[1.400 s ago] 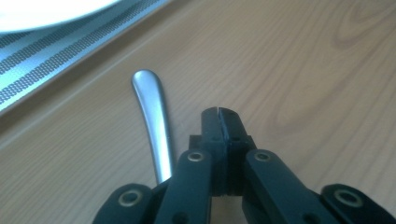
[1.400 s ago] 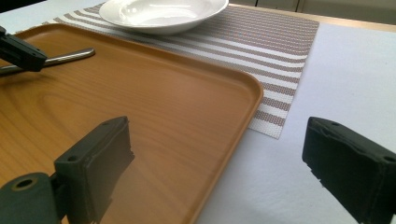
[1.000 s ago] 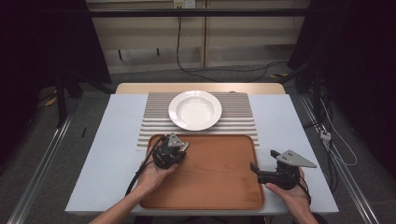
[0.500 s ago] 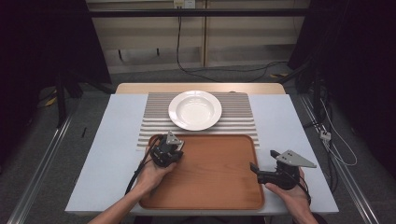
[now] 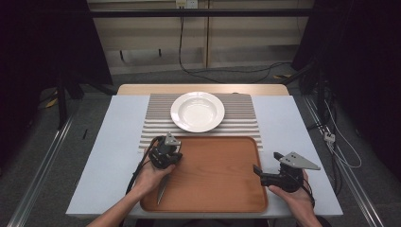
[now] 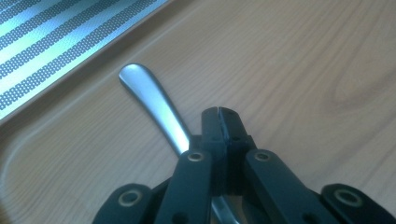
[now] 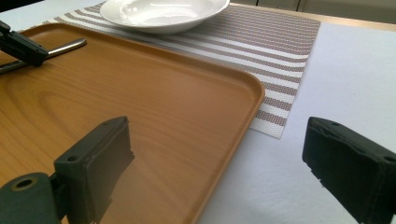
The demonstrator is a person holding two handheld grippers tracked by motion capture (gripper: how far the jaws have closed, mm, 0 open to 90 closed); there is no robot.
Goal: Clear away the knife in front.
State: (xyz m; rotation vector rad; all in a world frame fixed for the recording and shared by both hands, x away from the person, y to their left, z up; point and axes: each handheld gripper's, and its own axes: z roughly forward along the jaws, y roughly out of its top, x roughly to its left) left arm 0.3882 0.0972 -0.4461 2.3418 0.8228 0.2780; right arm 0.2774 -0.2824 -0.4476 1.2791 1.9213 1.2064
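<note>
The left hand-held gripper point(image 6: 218, 112) has its jaws pressed together with nothing between them, and it sits just above a metal utensil point(image 6: 154, 105) lying on the wooden tray point(image 5: 217, 175). The right hand-held gripper point(image 7: 219, 158) has its jaws wide apart at the tray's right edge. Beyond the tray, a white plate point(image 5: 197, 111) rests on a striped mat point(image 5: 241, 113) on the worktop point(image 5: 113, 137).

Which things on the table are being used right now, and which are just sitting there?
Being used:
- left gripper, jaws shut, right beside the knife
- metal knife lying on the tray
- wooden tray

Just sitting there, as far as I can tell:
- white plate
- striped placemat
- right gripper, open by the tray's right edge
</note>
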